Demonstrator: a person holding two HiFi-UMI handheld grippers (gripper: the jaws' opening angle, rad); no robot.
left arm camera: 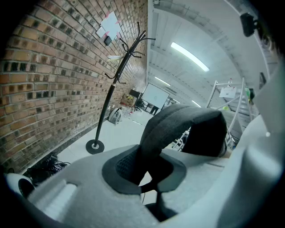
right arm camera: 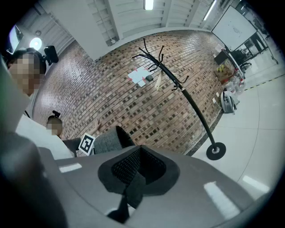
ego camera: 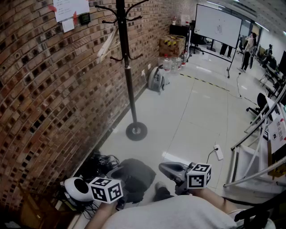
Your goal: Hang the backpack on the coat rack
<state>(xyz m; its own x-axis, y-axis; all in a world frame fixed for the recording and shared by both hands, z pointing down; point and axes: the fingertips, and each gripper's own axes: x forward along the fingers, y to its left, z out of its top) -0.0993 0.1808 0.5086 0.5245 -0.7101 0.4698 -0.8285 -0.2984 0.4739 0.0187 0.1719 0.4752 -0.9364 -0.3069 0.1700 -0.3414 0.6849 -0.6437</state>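
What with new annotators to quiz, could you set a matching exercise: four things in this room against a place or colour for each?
1 coat rack
2 backpack
3 whiteboard
4 papers

a stuck on the brick wall
b grey, nearest the camera
c black, upright
d far across the room

Pairs: 1c, 2b, 3d, 4a

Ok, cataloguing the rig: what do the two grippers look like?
The left gripper and right gripper have pale grey moulded jaws with dark mesh-textured pads. Each carries a cube of black-and-white square markers; the left has a white rounded body.
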